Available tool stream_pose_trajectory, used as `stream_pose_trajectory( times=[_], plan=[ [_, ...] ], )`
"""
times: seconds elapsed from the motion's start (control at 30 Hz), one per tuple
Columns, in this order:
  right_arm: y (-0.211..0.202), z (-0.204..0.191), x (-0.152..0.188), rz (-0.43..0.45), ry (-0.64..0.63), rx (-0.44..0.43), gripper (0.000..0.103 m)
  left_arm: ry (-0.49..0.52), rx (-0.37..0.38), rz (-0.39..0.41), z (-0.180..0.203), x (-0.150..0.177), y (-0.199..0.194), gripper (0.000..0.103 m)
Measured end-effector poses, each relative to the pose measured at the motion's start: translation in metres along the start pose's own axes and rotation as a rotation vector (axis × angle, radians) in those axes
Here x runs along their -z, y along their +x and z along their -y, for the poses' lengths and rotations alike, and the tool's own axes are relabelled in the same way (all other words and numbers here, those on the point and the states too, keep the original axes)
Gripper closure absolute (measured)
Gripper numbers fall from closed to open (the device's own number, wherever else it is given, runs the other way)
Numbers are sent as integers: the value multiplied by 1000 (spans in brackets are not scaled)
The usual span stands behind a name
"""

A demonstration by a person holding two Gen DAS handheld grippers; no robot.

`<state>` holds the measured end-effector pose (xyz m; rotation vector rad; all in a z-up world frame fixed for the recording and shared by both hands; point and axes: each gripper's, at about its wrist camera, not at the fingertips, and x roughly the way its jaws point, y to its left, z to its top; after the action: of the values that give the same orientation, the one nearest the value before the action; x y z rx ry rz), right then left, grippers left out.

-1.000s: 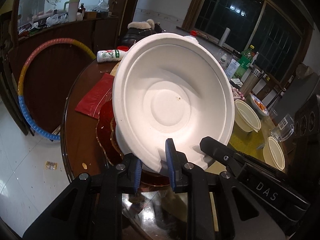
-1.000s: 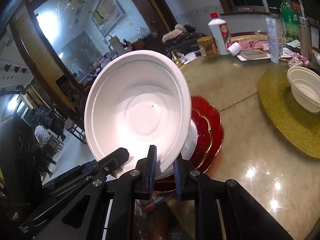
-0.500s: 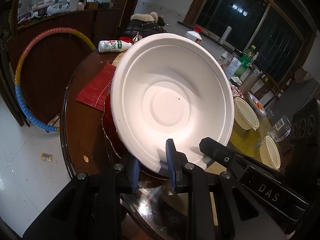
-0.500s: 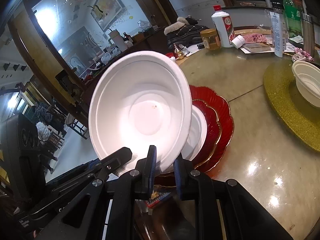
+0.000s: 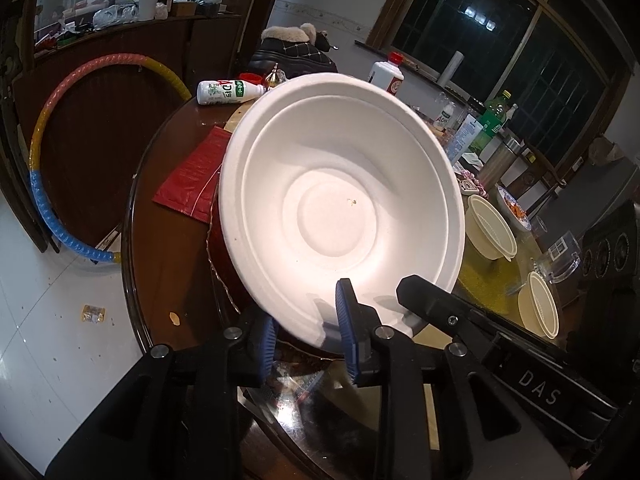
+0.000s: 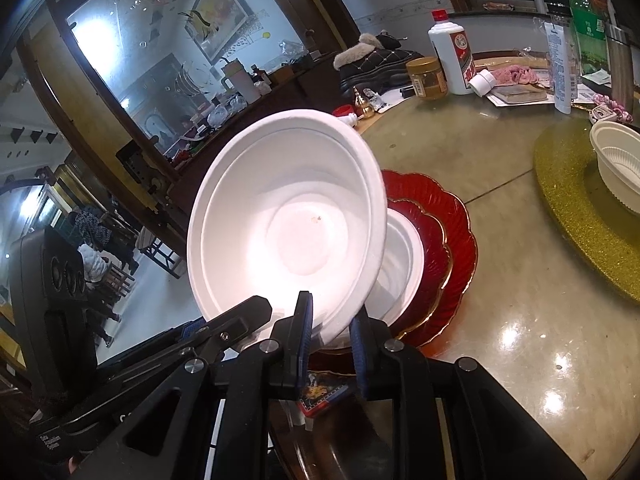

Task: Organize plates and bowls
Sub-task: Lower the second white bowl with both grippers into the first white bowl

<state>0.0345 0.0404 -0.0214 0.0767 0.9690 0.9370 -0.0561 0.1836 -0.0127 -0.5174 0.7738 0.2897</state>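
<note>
A large white paper bowl (image 5: 340, 200) is held tilted above the table, its inside facing both cameras. My left gripper (image 5: 306, 338) is shut on its near rim. My right gripper (image 6: 330, 330) is shut on the rim too, from the other side; the bowl also shows in the right wrist view (image 6: 288, 232). Under it a second white bowl (image 6: 404, 264) sits on stacked red scalloped plates (image 6: 448, 240). The plates are mostly hidden in the left wrist view (image 5: 224, 264).
Cream plastic bowls (image 5: 490, 232) (image 5: 542, 310) stand on a gold glitter mat (image 6: 576, 216). A red packet (image 5: 188, 176), a lying white bottle (image 5: 228, 92), a liquor bottle (image 6: 452, 56) and a jar (image 6: 426, 78) sit on the round table (image 6: 520, 340). A hula hoop (image 5: 48, 152) leans at left.
The white bowl, gripped by both grippers, has risen and drawn back from the stack, uncovering more of the second bowl and red plates.
</note>
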Motion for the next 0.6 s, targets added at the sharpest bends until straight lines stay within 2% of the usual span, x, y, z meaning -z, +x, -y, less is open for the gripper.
stream_pose_trajectory(
  times=[0.23, 0.3, 0.47, 0.6],
  plan=[
    [3, 3, -1, -9, 22, -2, 82, -3, -7, -18, -1, 0, 5, 76],
    [4, 7, -1, -12, 35, -5, 82, 4, -8, -24, 0, 0, 7, 71],
    [4, 13, -1, -13, 59, 4, 79, -1, -15, -40, 0, -1, 12, 67],
    [2, 16, -2, -6, 71, -1, 74, -9, -23, -24, -1, -3, 8, 66]
  ],
)
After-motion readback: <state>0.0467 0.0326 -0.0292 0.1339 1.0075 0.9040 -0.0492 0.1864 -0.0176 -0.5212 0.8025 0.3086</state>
